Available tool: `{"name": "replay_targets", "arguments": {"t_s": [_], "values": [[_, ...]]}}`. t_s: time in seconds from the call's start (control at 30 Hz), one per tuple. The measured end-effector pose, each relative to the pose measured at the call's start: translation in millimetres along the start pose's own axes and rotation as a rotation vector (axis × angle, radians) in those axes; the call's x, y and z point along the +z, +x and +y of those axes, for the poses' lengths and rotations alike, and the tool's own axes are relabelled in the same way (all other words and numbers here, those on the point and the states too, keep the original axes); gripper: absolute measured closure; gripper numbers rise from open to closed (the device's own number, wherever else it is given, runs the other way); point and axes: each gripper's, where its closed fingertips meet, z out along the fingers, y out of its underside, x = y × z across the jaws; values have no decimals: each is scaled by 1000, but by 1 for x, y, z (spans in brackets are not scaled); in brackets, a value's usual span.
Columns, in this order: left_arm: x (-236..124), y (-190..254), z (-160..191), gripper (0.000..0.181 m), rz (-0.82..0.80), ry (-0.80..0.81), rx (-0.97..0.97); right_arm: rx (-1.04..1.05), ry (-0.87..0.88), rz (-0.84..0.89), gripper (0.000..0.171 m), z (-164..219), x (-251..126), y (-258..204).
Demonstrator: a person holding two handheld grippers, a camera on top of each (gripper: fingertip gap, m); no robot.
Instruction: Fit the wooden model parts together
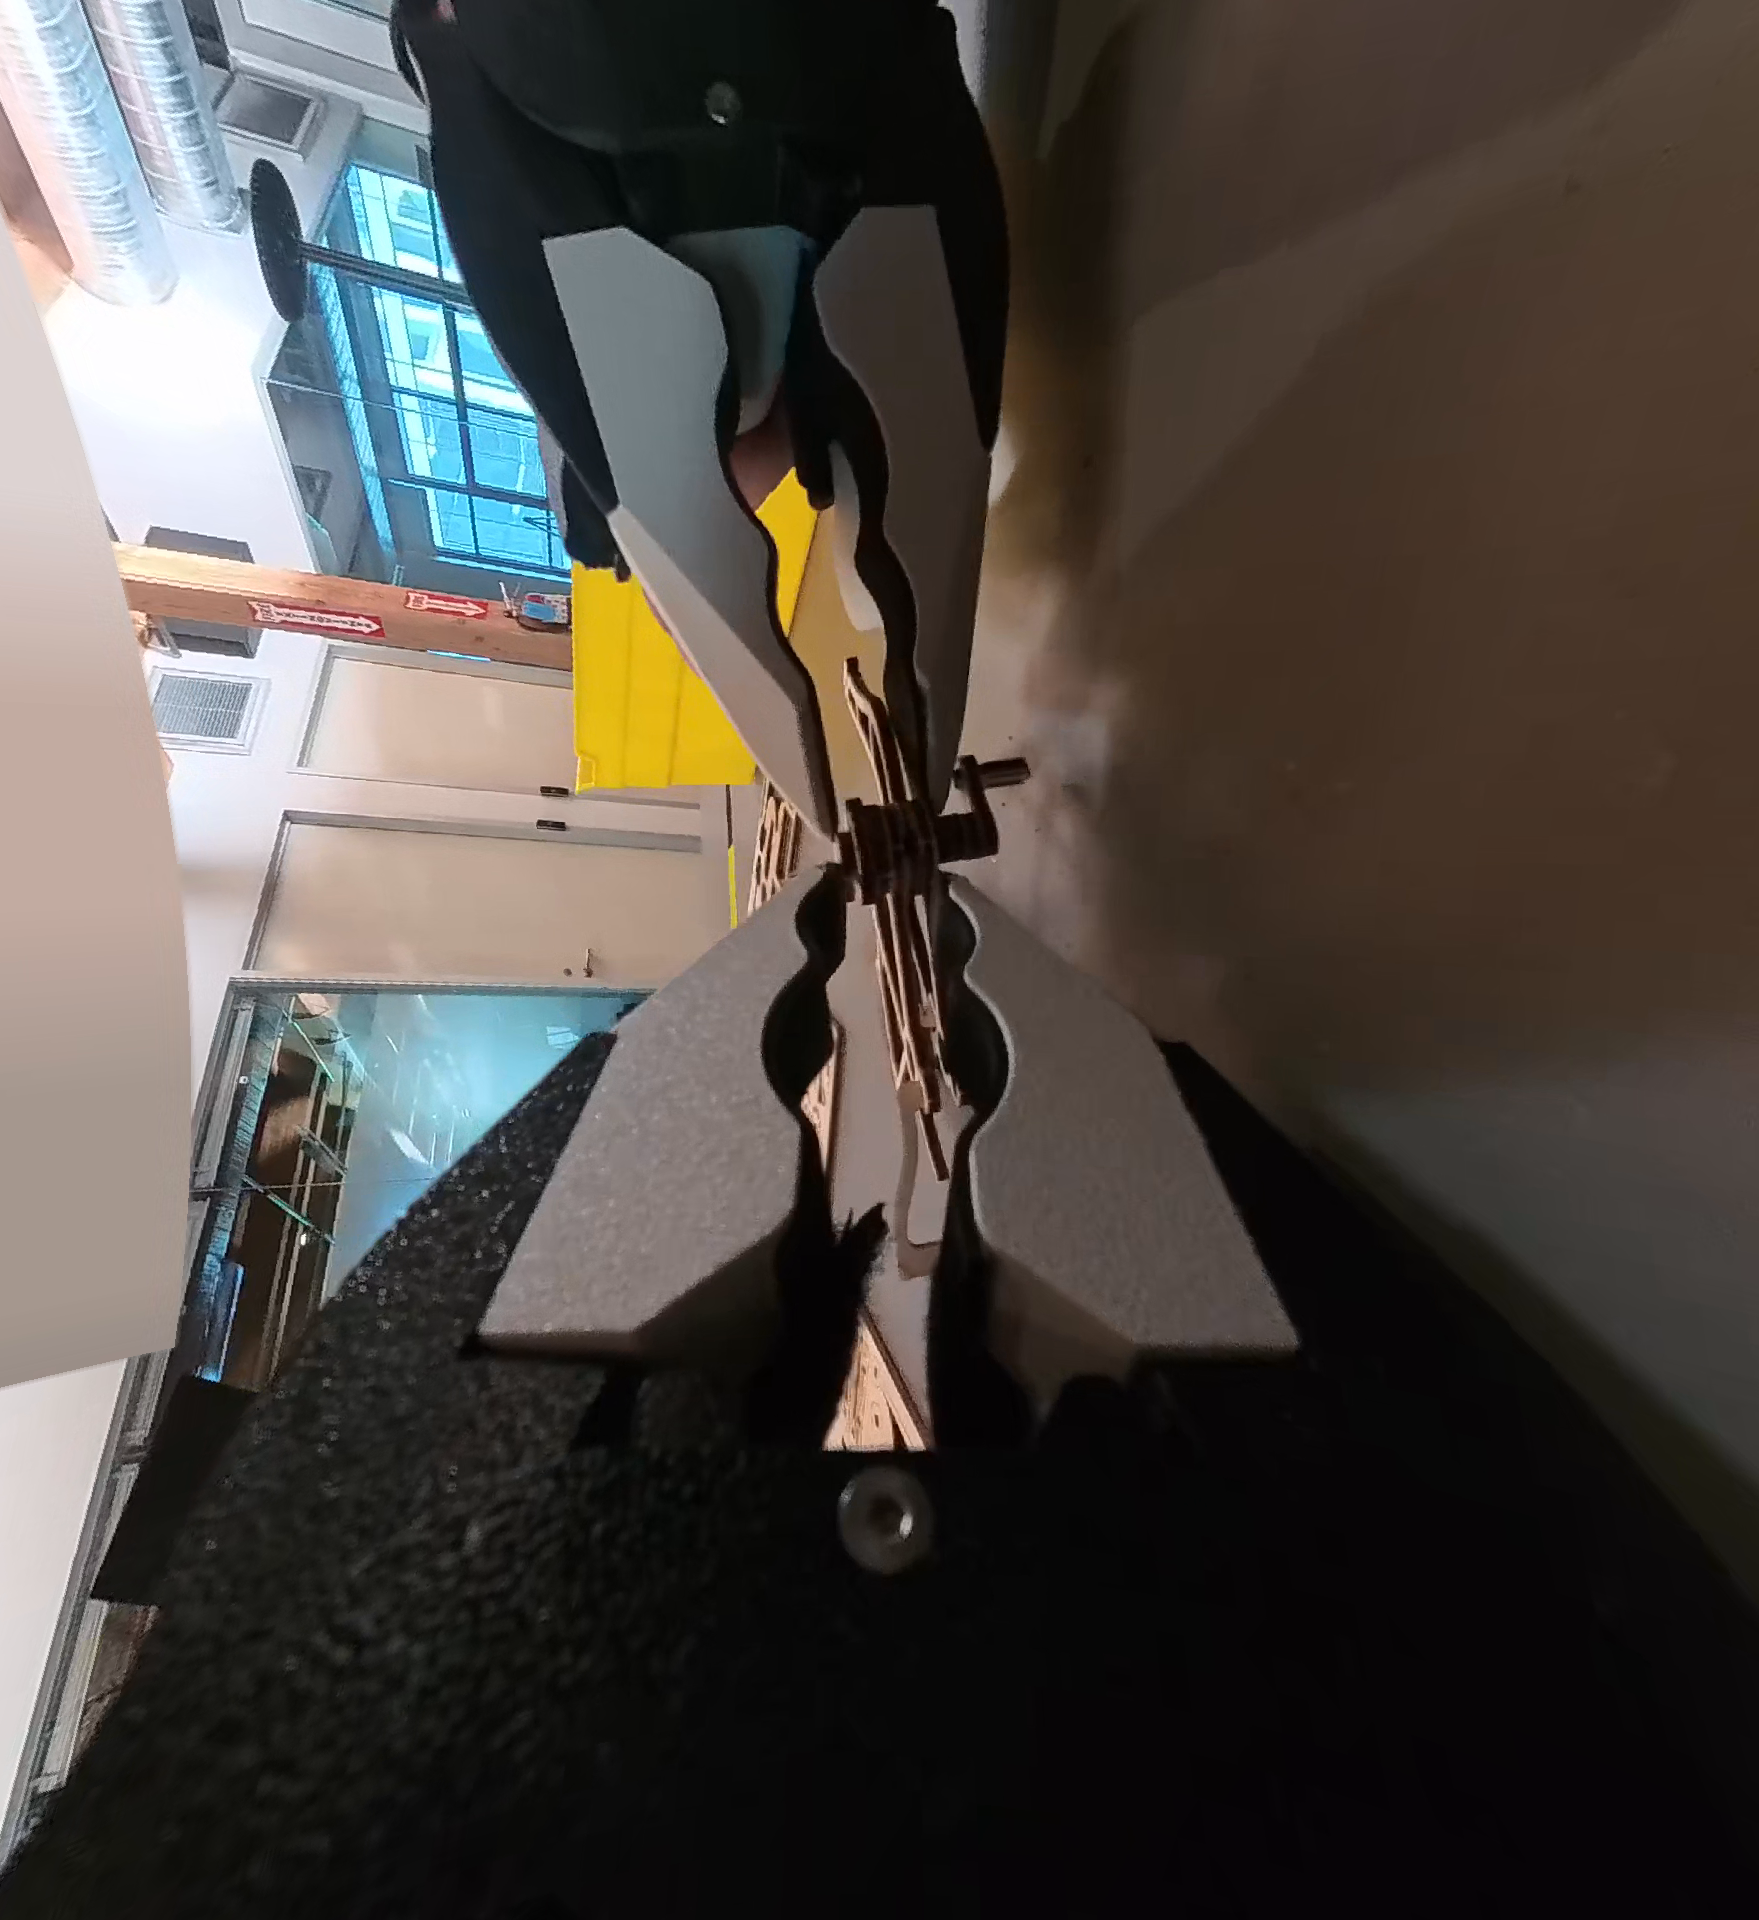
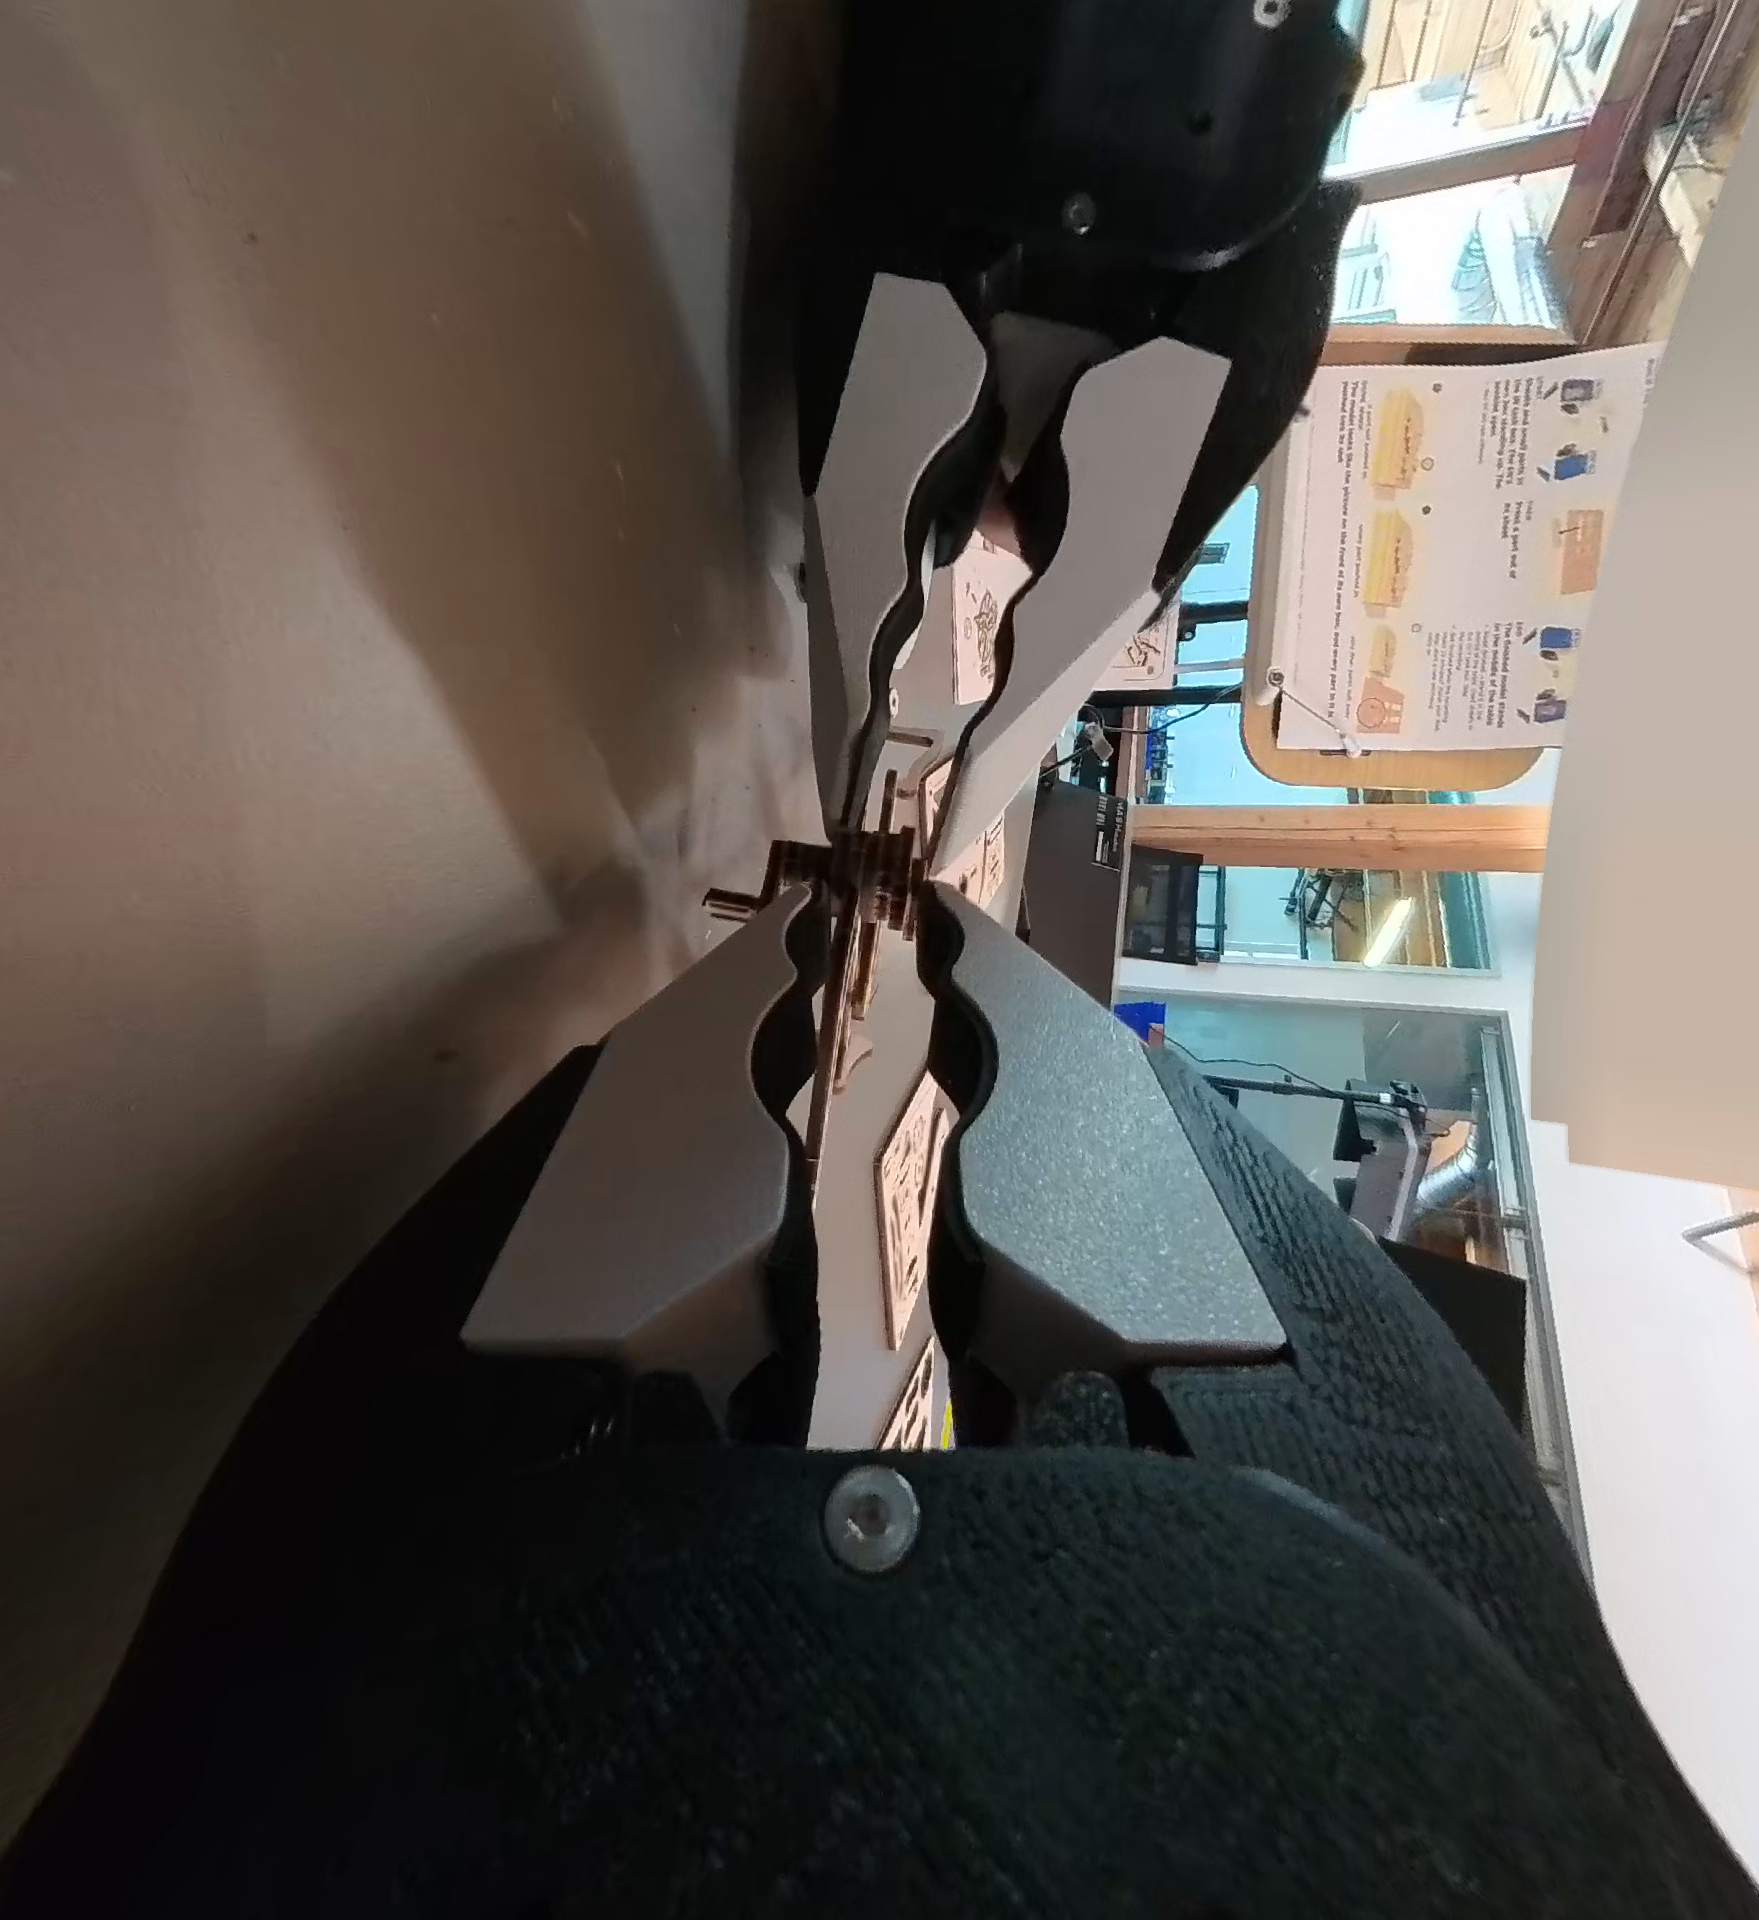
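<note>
The wooden model [image 1: 896, 842] hangs in the air between the two grippers. The left gripper [image 1: 890, 883] and the right gripper [image 2: 870, 883] both have jaws clenched on it. It looks light, thin and fragile; holding near the thick hub seems safest.

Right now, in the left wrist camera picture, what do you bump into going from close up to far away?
Left gripper → wooden model, pinched from both ends → right gripper coming the other way → yellow bin behind it → big windows far off.
</note>
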Motion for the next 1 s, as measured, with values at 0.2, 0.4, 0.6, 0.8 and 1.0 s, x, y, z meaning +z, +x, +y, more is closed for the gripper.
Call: {"name": "replay_targets", "arguments": {"t_s": [0.2, 0.4, 0.6, 0.8, 1.0], "values": [[0, -1, 0, 167, -10, 13, -12, 22, 3, -1, 157, 1, 0, 1], [1, -7, 1, 166, -52, 40, -46, 75, 29, 7, 159, 2, -1, 5], [0, -4, 0, 165, -34, 35, -21, 83, 54, 9, 158, -1, -1, 3], [1, -6, 4, 166, -45, 6, -13, 134, 61, 17, 148, 0, 0, 6], [2, -7, 6, 166, -42, -3, -28, 130, 49, 3, 147, 2, 2, 6]]}}
